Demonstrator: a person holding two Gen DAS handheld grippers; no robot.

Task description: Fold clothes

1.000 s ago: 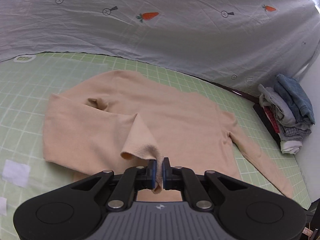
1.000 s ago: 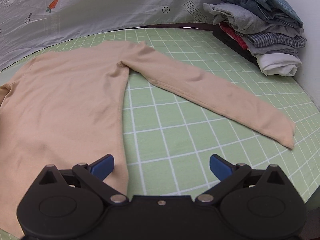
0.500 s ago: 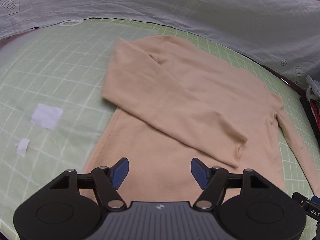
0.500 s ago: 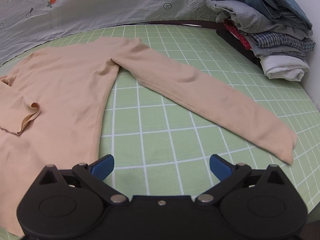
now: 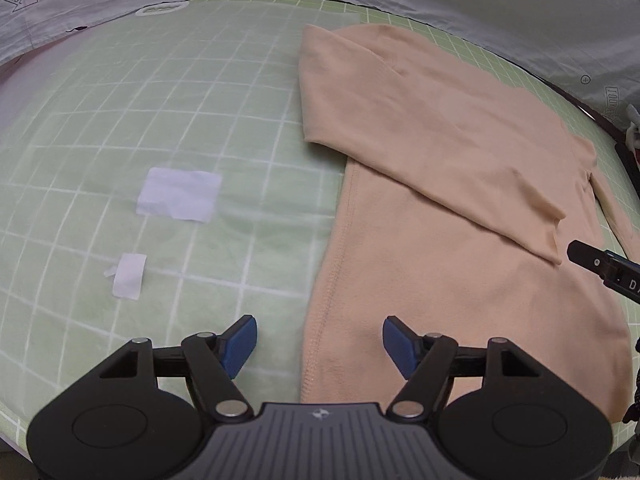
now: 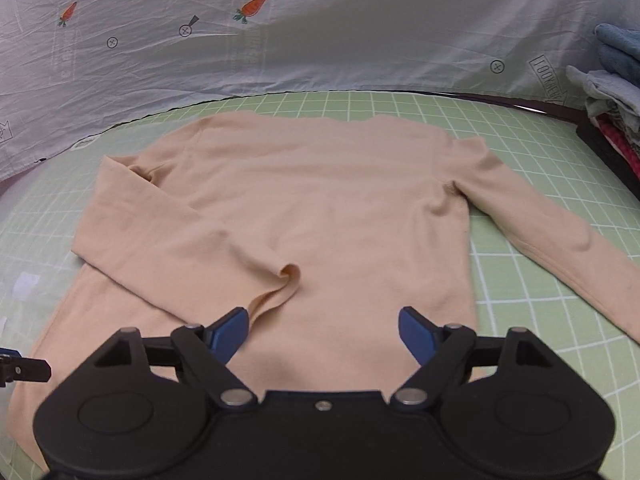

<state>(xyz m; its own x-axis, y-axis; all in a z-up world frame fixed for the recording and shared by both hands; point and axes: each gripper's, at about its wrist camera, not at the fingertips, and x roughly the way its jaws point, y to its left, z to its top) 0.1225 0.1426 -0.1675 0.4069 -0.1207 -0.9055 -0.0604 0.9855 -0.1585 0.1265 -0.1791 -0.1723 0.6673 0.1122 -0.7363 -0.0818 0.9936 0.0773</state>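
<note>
A beige long-sleeved sweater (image 5: 460, 184) (image 6: 320, 200) lies flat on the green grid mat. Its left sleeve is folded across the body, with the cuff (image 6: 288, 276) (image 5: 556, 240) resting near the middle. The right sleeve (image 6: 560, 248) stretches out over the mat. My left gripper (image 5: 319, 332) is open, low over the sweater's left side seam near the hem, holding nothing. My right gripper (image 6: 322, 318) hovers over the lower body beside the folded cuff. Its jaws are closing with no cloth pinched between them. Its finger (image 5: 600, 264) shows at the right edge of the left wrist view.
Two white paper scraps (image 5: 178, 196) (image 5: 129, 276) lie on the mat (image 5: 160, 120) left of the sweater. A grey sheet with carrot prints (image 6: 320, 40) borders the far side. A stack of folded clothes (image 6: 616, 92) sits at the far right.
My left gripper let go of the sleeve cuff, which now lies across the body, and moved left to the side seam. My right gripper swung left from the mat to over the body, its jaws narrower.
</note>
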